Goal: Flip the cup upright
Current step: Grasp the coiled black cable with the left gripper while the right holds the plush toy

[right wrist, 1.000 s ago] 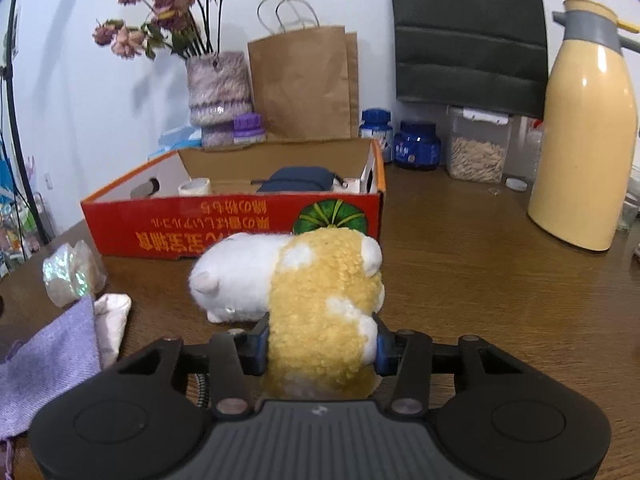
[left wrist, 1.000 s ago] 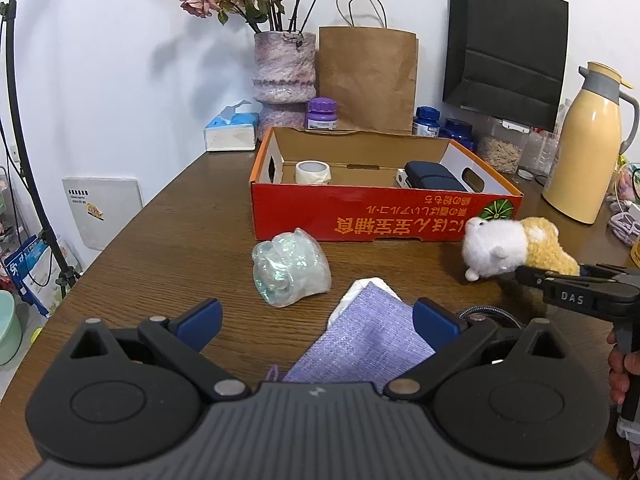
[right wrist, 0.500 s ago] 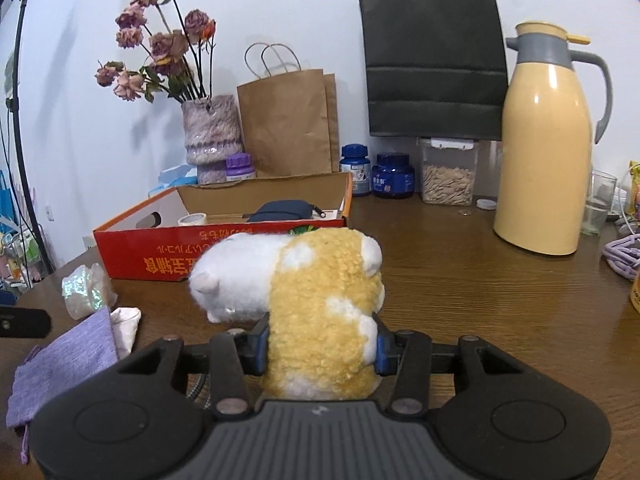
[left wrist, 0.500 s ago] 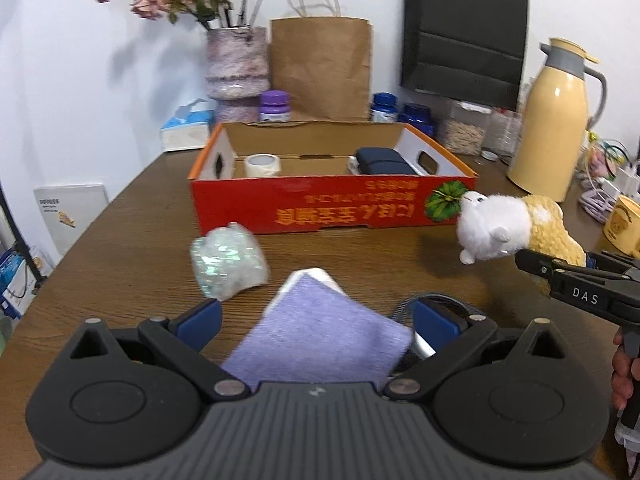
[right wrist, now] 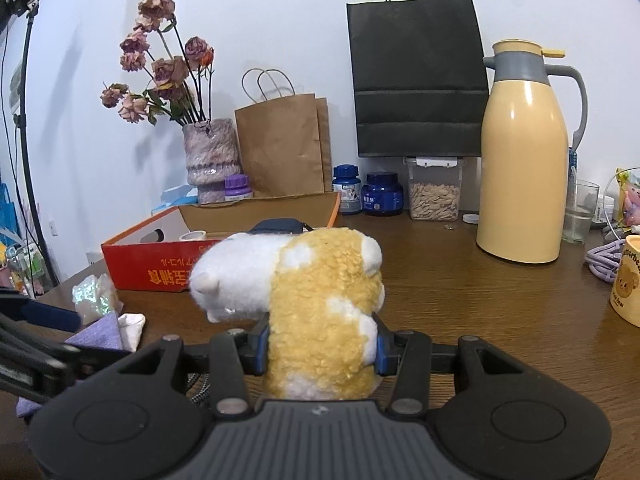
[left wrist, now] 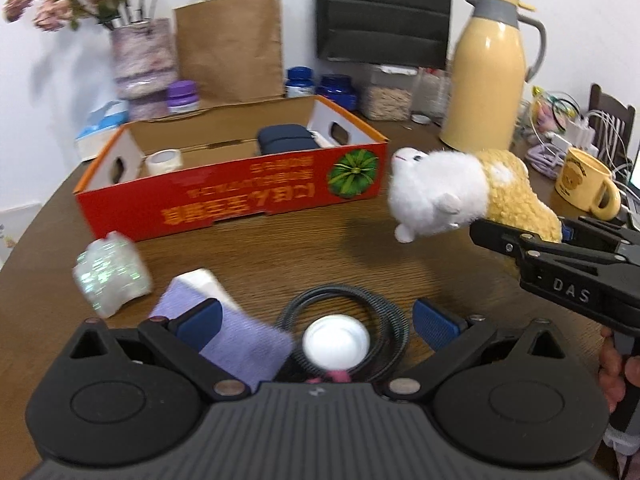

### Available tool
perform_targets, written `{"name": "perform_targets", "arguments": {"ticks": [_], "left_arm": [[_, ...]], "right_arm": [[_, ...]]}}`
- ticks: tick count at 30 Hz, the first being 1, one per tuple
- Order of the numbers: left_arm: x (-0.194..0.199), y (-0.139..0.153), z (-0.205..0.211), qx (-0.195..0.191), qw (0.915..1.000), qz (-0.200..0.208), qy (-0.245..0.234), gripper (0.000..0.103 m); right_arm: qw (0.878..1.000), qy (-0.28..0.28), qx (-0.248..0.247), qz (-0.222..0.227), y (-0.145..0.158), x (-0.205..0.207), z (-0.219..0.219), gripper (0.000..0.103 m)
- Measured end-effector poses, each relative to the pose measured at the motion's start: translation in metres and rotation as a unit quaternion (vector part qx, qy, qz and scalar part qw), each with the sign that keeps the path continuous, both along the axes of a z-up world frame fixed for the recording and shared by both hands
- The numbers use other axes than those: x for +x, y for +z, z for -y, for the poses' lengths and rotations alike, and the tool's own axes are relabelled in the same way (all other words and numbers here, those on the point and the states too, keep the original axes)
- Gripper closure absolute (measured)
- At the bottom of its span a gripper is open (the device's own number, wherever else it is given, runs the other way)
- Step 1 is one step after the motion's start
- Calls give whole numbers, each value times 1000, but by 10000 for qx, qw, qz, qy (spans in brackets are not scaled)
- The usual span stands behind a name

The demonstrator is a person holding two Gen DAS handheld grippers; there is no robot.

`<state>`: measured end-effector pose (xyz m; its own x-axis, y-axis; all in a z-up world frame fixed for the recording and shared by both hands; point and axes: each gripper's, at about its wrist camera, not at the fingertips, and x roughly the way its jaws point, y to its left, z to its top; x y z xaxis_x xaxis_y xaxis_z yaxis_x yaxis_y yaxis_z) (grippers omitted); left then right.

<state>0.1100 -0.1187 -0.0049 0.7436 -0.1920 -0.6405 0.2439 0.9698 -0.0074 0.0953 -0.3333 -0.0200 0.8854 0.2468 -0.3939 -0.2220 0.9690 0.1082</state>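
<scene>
Between my right gripper's (right wrist: 322, 350) fingers sits the plush toy (right wrist: 316, 300) — clamped tight; my left gripper (left wrist: 316, 320) hangs spread wide, empty, over a coiled cable (left wrist: 394, 320).

The cup (left wrist: 580, 184) is a yellow mug with a brown bear printed on its side and some dark lettering by the bear (too small to read). It stands upright on the wooden table (left wrist: 280, 248), mouth up, far to the right, with its loop handle on the right in the left wrist view. In the right wrist view the frame's right edge cuts it off (right wrist: 629, 280); a coiled purple cable (right wrist: 604, 258) lies just beside it.
</scene>
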Motion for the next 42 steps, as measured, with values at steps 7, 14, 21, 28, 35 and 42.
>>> {"name": "perform_targets", "arguments": {"ticks": [7,14,21,28,35,42], "left_arm": [[22,-16,19,283,9989,-296,-237,0],[29,-27,17,485,9964,-566,-400,0],[30,-34,18,690,9937,-656,-598,0],[29,-35,18,612,9946,-618,-572,2],[23,-29,15,433,9964,-467,-552,18],[18,-18,11,246,9978,-298,-540,21]], "right_arm": [[9999,-114,83,66,1,-6,9,58],[9999,-62,91,133,2,-10,9,58],[9998,-6,73,160,2,-10,10,58],[9999,-5,16,123,2,-8,8,58],[9999,-24,-62,81,0,-6,5,58],[9999,-91,-128,55,0,-5,1,58]]}}
